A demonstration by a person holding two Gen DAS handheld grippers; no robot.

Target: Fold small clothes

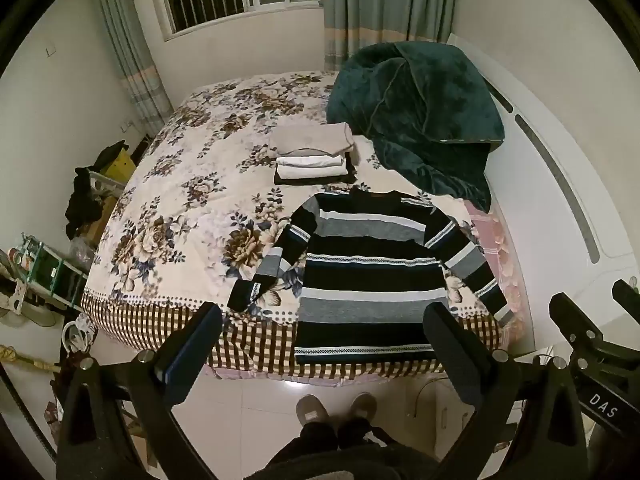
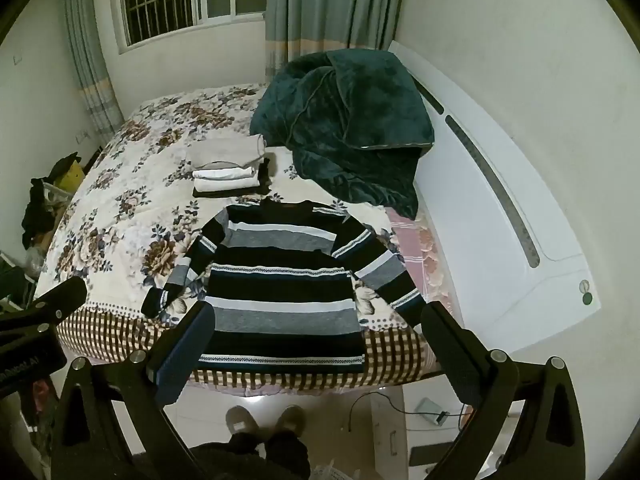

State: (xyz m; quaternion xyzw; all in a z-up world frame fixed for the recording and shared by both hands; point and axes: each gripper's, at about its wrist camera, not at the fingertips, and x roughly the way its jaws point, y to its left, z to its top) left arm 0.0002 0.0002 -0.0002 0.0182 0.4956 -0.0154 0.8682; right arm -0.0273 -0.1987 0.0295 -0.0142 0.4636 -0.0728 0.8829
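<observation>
A black, grey and white striped sweater lies flat on the floral bed, sleeves spread, hem at the near edge; it also shows in the right wrist view. My left gripper is open and empty, held above and in front of the hem. My right gripper is open and empty, also above the hem. A stack of folded clothes sits behind the sweater's collar and shows in the right wrist view too.
A dark green blanket is heaped at the far right of the bed, by the white headboard. Clutter and shelves stand left of the bed. The person's slippers are on the tiled floor.
</observation>
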